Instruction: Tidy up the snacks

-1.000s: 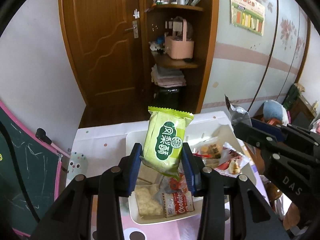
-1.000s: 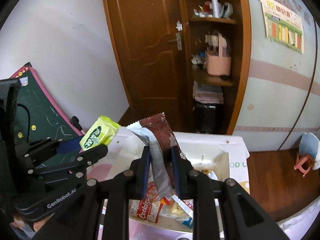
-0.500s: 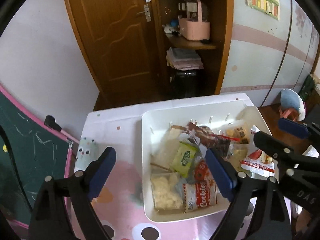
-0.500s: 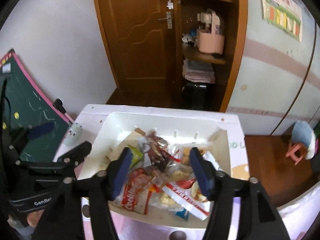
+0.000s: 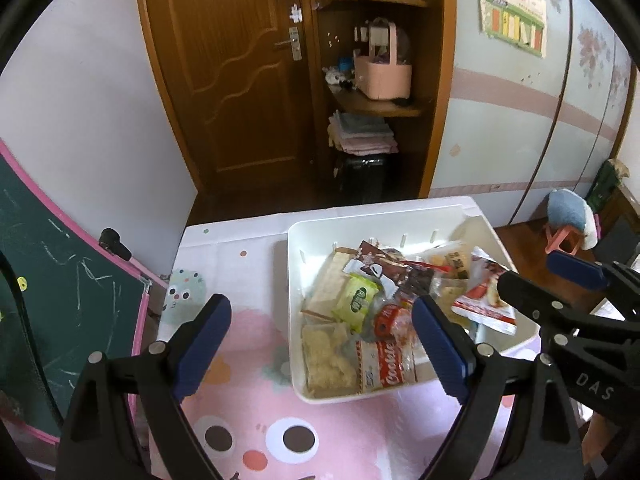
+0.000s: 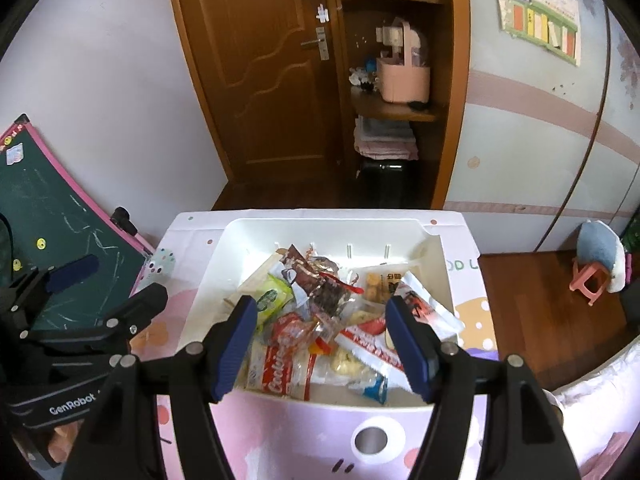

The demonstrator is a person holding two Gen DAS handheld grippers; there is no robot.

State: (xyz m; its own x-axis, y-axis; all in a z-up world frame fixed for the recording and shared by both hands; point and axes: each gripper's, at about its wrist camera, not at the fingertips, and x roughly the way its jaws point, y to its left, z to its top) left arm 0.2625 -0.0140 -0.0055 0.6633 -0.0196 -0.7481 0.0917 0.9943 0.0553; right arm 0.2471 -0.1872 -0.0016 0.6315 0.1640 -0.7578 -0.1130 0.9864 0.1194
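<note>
Right wrist view looks down into a white plastic bin (image 6: 224, 256) heaped with snacks: a green packet (image 6: 271, 300) near its left wall, a dark brown wrapper (image 6: 320, 280) lying across the middle, a red-and-white "Cookies" pack (image 6: 280, 368) at the near edge, a red-and-white sachet (image 6: 424, 312) towards the right wall and a small blue wrapper (image 6: 376, 390) at the near right corner. The bin sits on a table with a pink cartoon cover (image 6: 288, 440), close to its far edge. The right gripper (image 6: 322, 348) hangs over the near part of the bin, its jaws having just been opening, now apart with nothing pinched between them. From the left wrist view, the left gripper (image 5: 320, 348) also has jaws that have just spread wide and empty, one blue pad over the cover, the other over the bin's near side. A green chalkboard (image 5: 60, 300) leans beside the table's left edge.
</note>
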